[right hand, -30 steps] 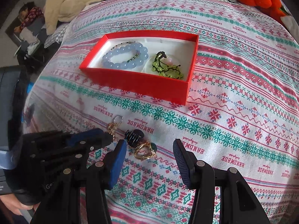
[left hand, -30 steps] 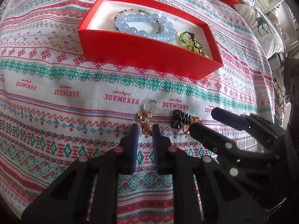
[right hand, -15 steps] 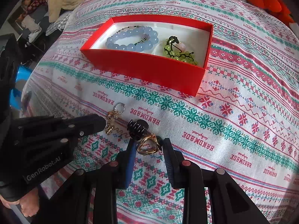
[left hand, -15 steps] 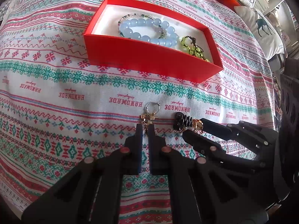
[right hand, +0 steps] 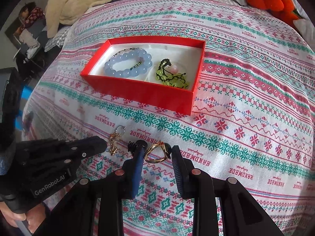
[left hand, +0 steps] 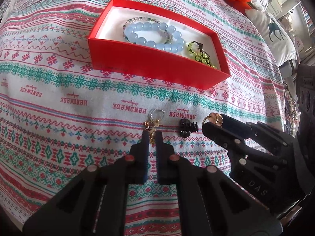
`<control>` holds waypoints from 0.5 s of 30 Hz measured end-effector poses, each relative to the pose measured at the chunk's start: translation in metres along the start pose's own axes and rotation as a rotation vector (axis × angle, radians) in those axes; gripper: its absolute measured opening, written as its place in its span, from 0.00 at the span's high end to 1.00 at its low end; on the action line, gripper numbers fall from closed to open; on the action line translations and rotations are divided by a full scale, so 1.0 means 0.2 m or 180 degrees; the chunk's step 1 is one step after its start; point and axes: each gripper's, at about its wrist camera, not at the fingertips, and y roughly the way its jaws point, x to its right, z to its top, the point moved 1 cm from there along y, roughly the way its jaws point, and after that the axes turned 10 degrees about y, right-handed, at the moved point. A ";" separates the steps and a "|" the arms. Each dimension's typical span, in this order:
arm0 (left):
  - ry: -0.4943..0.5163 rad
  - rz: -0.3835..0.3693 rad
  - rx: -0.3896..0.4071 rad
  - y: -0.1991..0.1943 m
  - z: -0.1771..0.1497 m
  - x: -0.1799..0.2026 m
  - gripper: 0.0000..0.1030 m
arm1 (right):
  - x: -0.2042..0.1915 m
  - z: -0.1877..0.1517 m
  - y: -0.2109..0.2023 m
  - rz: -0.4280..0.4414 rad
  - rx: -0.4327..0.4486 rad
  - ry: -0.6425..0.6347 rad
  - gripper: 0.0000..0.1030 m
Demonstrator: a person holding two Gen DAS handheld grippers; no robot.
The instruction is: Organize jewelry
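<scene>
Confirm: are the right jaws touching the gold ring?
Touching. The right wrist view shows the right gripper with both jaws pressed against the gold ring.

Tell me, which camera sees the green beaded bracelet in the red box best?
The right wrist view: the green beaded bracelet with black cord lies fully visible inside the red cardboard box. In the left wrist view the box's near wall hides part of it.

Gold charm (left hand: 152,135), gold ring (right hand: 157,153), both gripped
</scene>
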 end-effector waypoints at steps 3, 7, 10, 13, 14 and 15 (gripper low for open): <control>0.0027 -0.0033 -0.0007 0.00 0.00 0.01 0.94 | 0.01 0.01 -0.02 0.0006 0.0049 0.0038 0.72; 0.0044 0.0007 0.0004 0.02 0.00 0.04 0.94 | 0.04 0.02 -0.03 -0.0006 0.0089 0.0118 0.72; 0.0059 0.0040 -0.0008 0.04 0.00 0.06 0.94 | 0.05 0.03 -0.04 -0.0011 0.0106 0.0157 0.71; 0.0147 0.0158 -0.0006 0.05 -0.01 0.08 0.94 | 0.04 0.03 -0.04 -0.0014 0.0115 0.0167 0.71; 0.0184 0.0197 0.0003 0.06 0.00 0.10 0.97 | 0.04 0.03 -0.04 -0.0009 0.0120 0.0167 0.71; 0.0212 0.0225 0.0023 0.06 -0.01 0.11 0.98 | 0.04 0.03 -0.04 -0.0001 0.0126 0.0169 0.71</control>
